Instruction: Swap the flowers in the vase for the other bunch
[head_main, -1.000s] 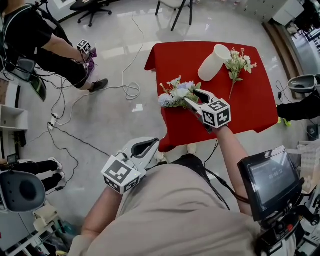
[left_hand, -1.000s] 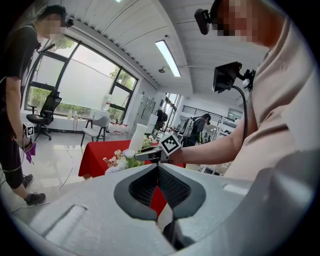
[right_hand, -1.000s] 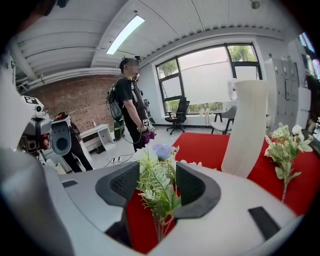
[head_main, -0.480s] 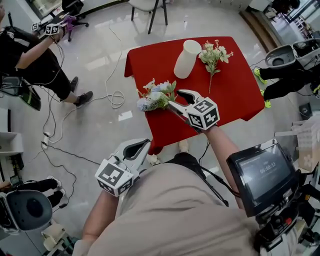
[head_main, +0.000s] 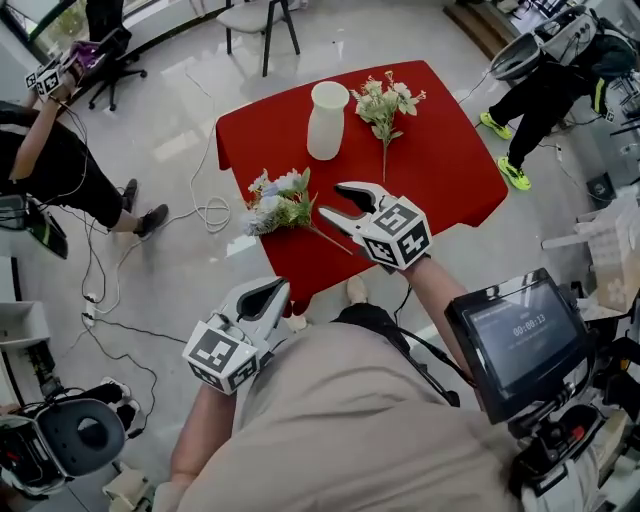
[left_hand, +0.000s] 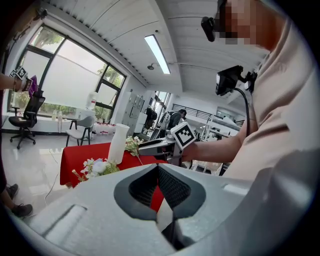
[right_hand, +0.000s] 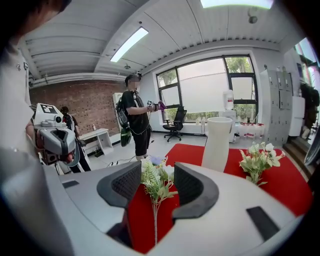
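A white vase (head_main: 327, 120) stands empty on the red table (head_main: 440, 170). To its right, a bunch of pale flowers (head_main: 385, 100) lies on the cloth. A second bunch, white and blue (head_main: 275, 200), is at the table's left edge with its thin stem (head_main: 330, 240) running back under my right gripper (head_main: 332, 200). In the right gripper view that stem (right_hand: 155, 215) shows in the gap between the jaws with room on both sides. The jaws are closing, and the pads do not touch the stem. My left gripper (head_main: 265, 300) is low by my body, shut and empty.
One person stands at the far left (head_main: 60, 160) and another at the upper right (head_main: 540, 90). Cables (head_main: 205, 210) trail over the floor left of the table. A chair (head_main: 255, 20) stands behind the table. A screen (head_main: 515, 335) hangs at my right side.
My right gripper has risen and drawn back a little from the flower heads of the white and blue bunch. The left gripper has shifted slightly and stays shut.
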